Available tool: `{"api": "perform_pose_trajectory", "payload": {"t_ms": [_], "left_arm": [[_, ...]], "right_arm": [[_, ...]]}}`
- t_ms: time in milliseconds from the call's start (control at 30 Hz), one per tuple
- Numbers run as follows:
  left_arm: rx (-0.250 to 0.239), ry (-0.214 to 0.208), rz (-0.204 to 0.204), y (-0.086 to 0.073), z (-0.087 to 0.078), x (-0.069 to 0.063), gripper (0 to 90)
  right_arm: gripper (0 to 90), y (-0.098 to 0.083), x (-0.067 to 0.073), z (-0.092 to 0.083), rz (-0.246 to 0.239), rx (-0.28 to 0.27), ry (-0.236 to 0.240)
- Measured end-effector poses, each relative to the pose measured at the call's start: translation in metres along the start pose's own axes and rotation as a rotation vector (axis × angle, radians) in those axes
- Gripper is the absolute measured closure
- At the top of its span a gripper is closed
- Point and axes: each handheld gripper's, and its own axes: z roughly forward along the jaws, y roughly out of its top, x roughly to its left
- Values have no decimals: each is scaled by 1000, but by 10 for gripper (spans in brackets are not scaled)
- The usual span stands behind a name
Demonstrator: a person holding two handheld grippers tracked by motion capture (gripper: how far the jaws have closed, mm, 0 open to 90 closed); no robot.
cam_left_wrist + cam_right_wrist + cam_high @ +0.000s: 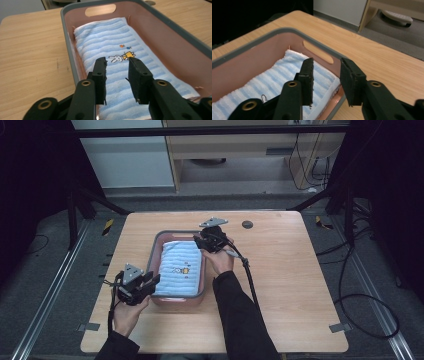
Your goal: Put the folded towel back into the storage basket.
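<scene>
Towel: a folded blue-striped towel (178, 268) is lying flat inside the pink bin (156, 249) at mid-table, its rabbit print facing up.
Left gripper: the left gripper (152, 281) is hovering at the bin's 7 o'clock corner – jaws parted, nothing between them, pointing along the towel.
Right gripper: the right gripper (198, 240) is sitting at the 1 o'clock corner, jaws likewise released.
Why: opposite corners suggest the cloth was set down by both ends – probably; contact is hard to judge.

black two-jaw left tool (150, 281) and right tool (200, 240), brass-ringed screws, grey three-cornered plates, black cables, dark sleeves.
</scene>
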Motion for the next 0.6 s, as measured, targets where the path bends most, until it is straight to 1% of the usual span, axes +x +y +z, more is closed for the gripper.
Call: {"api": "perform_pose_trajectory", "payload": {"t_ms": [133, 167, 267, 333, 467, 600], "left_arm": [[-28, -14, 4, 4, -6, -1, 589], [-39, -23, -1, 5, -7, -1, 579], [-48, -27, -3, 7, -11, 0, 553], [-51, -27, -2, 7, -12, 1, 530], [-58, -25, -2, 7, -13, 4, 470], [-58, -28, 8, 8, -14, 7, 426]], "right_arm": [[538, 2, -4, -17, 3, -37, -8], [509, 2, -6, -21, 0, -50, -14], [432, 1, -11, -37, 9, -72, -24], [403, 0, -15, -46, 13, -84, -32], [328, -5, -26, -67, 27, -104, -49], [278, -16, -36, -86, 30, -114, -76]]}}
